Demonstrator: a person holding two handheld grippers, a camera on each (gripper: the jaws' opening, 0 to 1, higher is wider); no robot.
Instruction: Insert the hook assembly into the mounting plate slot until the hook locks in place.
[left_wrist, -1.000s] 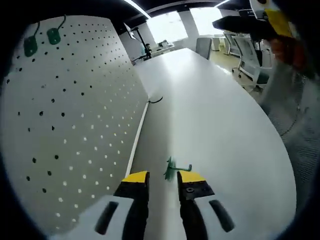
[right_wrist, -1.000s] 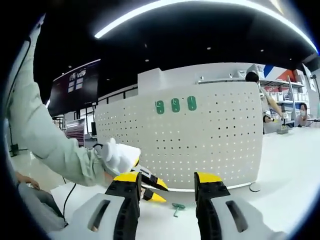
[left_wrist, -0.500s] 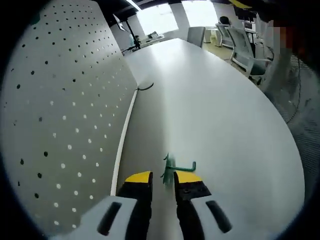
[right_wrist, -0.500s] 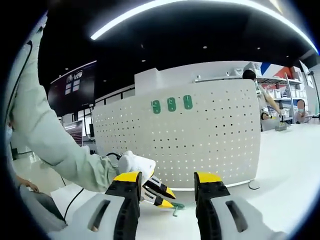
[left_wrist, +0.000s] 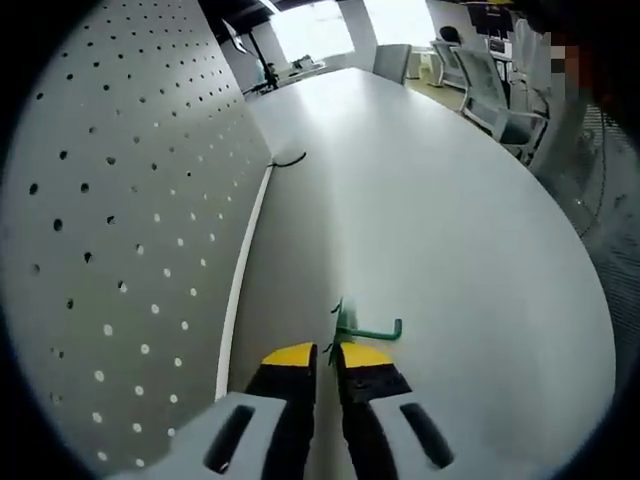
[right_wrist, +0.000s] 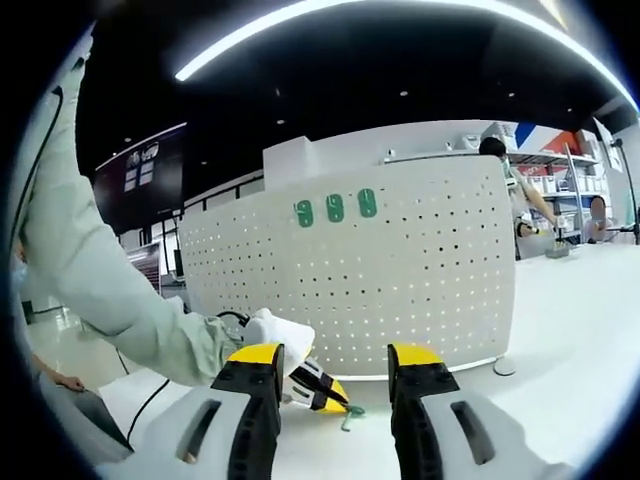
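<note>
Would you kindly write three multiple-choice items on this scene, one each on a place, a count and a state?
1. Where is the loose green hook?
A. on the table, at the left gripper's tips
B. hung on the pegboard
C. in the right gripper

2. How many green hooks already sit on the pegboard?
A. one
B. three
C. five

3. How do the right gripper's jaws stand?
A. shut on the hook
B. shut on a cable
C. open, holding nothing

Answers: 1 A, the left gripper view shows it lying on the white table just past the yellow tips. 2 B, the right gripper view shows three in a row. 3 C, a wide gap shows between them.
</note>
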